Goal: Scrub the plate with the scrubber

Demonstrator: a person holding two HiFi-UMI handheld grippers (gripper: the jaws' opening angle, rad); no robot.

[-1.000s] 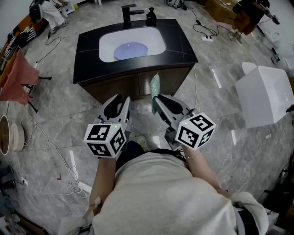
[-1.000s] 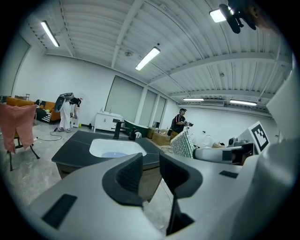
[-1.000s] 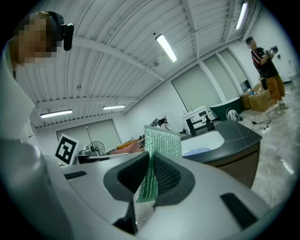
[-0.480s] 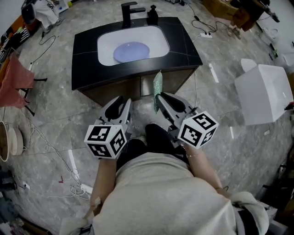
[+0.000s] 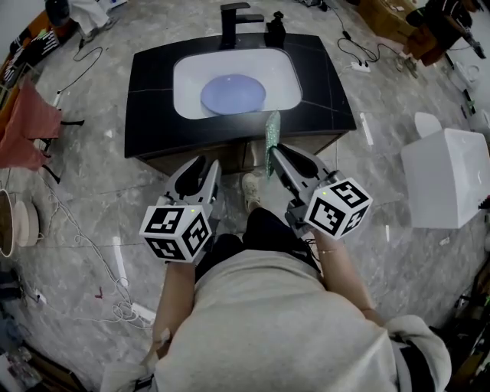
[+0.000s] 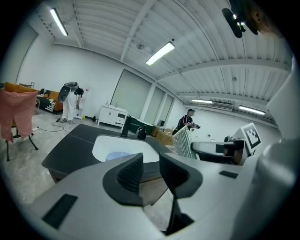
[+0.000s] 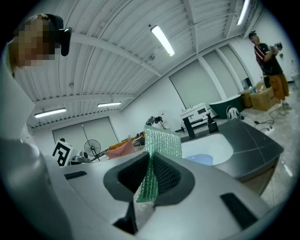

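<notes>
Scrubber [image 5: 269, 142], a green mesh pad with a glittery sheen, stands on edge in the right claw [image 5: 277, 153]. The jaws are pressed together on its lower part, and its upper part rises clear of the jaw tips. In the right gripper view the pad's woven grid [image 7: 161, 144] folds slightly where the jaws pinch it.

Beside it, the left claw [image 5: 204, 170] is held level with the right, its jaws a narrow gap apart with nothing between them. The person holds both claws out in front of their body over a grey marble floor [image 5: 92, 199], one shoe [image 5: 250, 187] showing between the claws.

Just beyond stands a black-topped desk [image 5: 153, 107] with a white sink [image 5: 184, 76] set into it. The plate [image 5: 233, 93], round, pale blue and plain, lies flat on the bottom of the sink, well apart from the scrubber and both claws. A black faucet [image 5: 233, 14] and a dark soap dispenser [image 5: 276, 29] stand at the desk's far edge.
</notes>
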